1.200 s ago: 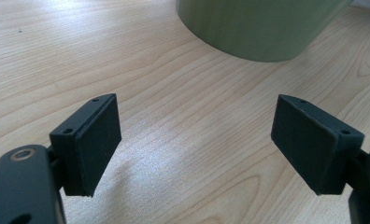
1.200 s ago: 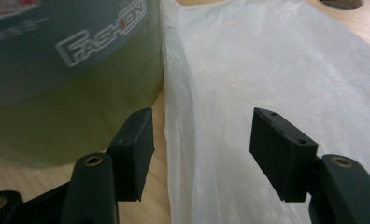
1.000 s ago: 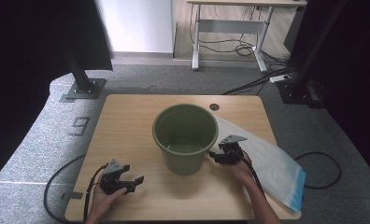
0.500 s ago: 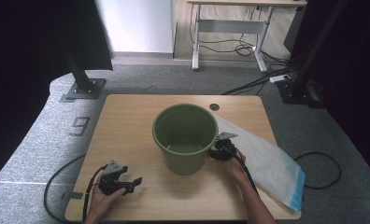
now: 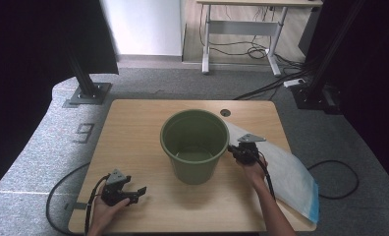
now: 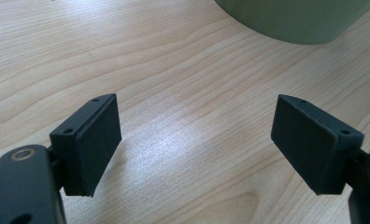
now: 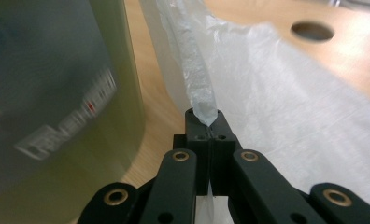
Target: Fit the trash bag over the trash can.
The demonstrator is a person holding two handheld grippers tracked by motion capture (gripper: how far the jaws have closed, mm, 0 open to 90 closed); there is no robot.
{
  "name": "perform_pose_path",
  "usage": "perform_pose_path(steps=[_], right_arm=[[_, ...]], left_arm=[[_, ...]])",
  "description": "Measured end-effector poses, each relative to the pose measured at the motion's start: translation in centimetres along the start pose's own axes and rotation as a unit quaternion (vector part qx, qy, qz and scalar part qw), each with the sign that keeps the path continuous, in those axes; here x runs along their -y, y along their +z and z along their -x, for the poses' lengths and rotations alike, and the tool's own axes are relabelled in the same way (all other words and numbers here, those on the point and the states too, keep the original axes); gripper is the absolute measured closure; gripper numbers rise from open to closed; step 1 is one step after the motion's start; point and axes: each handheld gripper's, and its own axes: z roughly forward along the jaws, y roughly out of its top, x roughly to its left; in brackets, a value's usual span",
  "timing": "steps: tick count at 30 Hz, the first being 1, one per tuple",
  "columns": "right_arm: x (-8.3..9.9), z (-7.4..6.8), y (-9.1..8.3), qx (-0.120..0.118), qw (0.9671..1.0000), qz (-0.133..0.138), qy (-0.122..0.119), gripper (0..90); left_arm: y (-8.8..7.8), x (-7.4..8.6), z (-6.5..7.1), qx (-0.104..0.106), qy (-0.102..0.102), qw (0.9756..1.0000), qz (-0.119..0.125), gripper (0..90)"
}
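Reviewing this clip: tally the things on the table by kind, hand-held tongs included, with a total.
Green bucket: 1
Clear plastic bag: 1, its edge pinched in the right tongs
Hand-held tongs: 2, the left tongs open over bare table
Total: 4
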Motion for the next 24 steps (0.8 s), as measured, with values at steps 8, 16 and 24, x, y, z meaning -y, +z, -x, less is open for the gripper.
perform_pose_path(steps=[8, 16, 24], right_arm=[[-2.0, 1.1, -4.3, 0.006, 0.9975, 0.068, 0.019, 88.8], [-4.4, 1.2, -8.6, 0.008, 0.991, 0.132, 0.019, 88.9], [-6.1, 0.7, -11.5, 0.007, 0.9844, 0.176, 0.012, 88.9]], left_arm=[[0.0, 0.0, -0.1, -0.001, -0.002, 1.0, 0.002, 16.6], [0.2, 0.0, -0.1, -0.004, -0.005, 1.0, -0.001, 16.9], [0.1, 0.0, -0.1, -0.01, -0.004, 0.9999, 0.001, 17.0]])
